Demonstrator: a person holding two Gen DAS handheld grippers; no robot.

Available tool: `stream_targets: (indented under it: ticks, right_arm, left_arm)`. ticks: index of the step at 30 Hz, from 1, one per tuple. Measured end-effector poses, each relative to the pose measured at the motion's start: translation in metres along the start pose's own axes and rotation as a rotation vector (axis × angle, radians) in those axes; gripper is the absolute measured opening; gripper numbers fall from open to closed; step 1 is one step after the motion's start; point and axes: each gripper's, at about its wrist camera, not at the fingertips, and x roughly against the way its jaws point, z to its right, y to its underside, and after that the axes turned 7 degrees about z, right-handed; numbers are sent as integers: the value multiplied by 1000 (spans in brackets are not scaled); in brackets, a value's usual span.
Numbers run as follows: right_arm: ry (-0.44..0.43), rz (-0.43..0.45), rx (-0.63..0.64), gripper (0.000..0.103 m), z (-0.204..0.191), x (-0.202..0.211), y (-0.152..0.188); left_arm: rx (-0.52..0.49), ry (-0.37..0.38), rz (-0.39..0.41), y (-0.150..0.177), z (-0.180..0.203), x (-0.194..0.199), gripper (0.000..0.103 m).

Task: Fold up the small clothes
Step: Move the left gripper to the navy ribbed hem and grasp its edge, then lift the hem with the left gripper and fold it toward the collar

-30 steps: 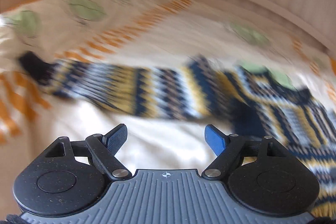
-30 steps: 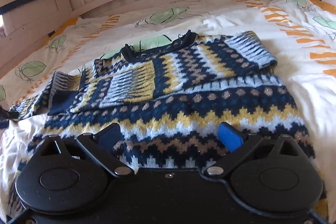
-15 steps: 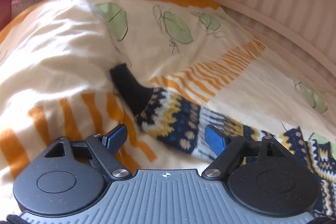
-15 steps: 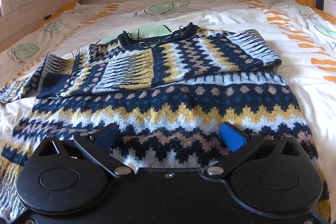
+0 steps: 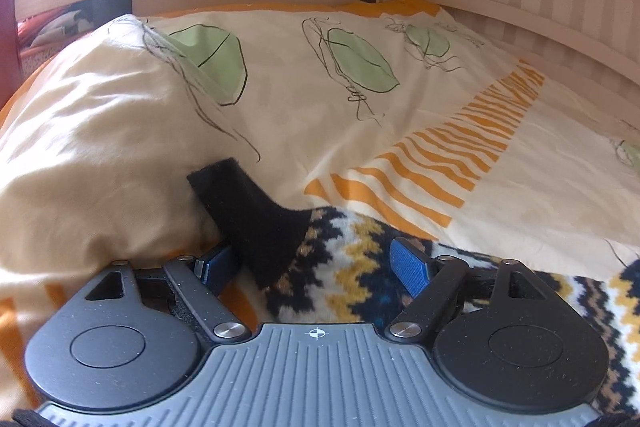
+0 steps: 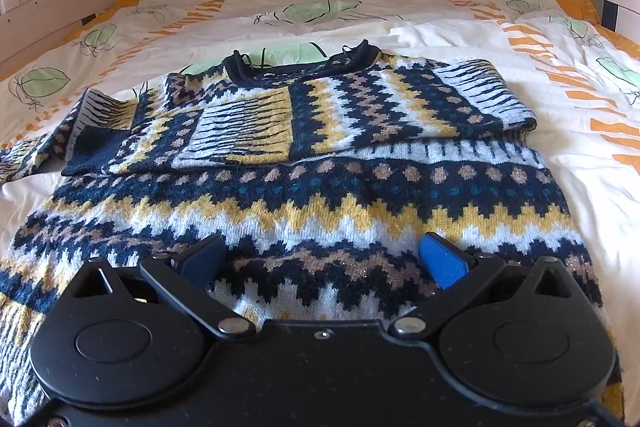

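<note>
Knitted sweater (image 6: 304, 187) sleeve cuff (image 5: 256, 215), near the duvet's (image 5: 400, 147) left edge, now sits between the released left gripper (image 5: 308, 263), ready to pinch; right gripper (image 6: 320, 259) hovers released over the hem.

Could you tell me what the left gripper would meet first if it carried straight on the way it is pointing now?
Most likely the sweater sleeve: its dark cuff already lies between the open jaws of the left gripper. Beyond it rises the duvet, though depth is hard to judge.

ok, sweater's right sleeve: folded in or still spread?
Folded in. In the right wrist view the sleeve lies across the chest of the sweater, cuff end toward the far side. The other sleeve trails outward, unfolded.
</note>
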Motion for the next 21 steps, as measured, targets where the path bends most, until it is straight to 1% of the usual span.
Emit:
stream_targets:
  ticks: [2, 3, 4, 5, 6, 7, 9, 10, 11, 16, 21]
  right_arm:
    - [3, -1, 5, 103, -1, 0, 0]
    - [3, -1, 6, 103, -1, -1, 0]
    - [3, -1, 7, 103, -1, -1, 0]
    - [3, -1, 8, 103, -2, -1, 0]
    - [3, 0, 8, 103, -2, -1, 0]
    - [3, 0, 8, 103, -2, -1, 0]
    - [3, 0, 8, 103, -2, -1, 1]
    - [4, 1, 9, 103, -2, -1, 1]
    - [4, 3, 8, 103, -2, -1, 1]
    - [-4, 8, -4, 103, 1, 0, 1]
    - [-13, 13, -19, 103, 3, 1, 2]
  left_arm:
    - [1, 3, 9, 0, -1, -1, 79]
    - [6, 0, 15, -1, -2, 0, 76]
    - [15, -10, 27, -1, -3, 1, 61]
    - [35, -20, 34, -1, -7, 2, 38]
    - [72, -28, 35, -2, -12, 1, 26]
    - [126, -20, 31, -3, -20, 1, 11]
    - [245, 28, 41, -3, -38, 3, 4]
    - [279, 41, 55, -5, -42, 6, 5]
    - [292, 52, 73, -6, -45, 10, 5]
    - [255, 106, 140, -19, -41, 39, 5]
    - [184, 167, 235, -45, -24, 82, 5]
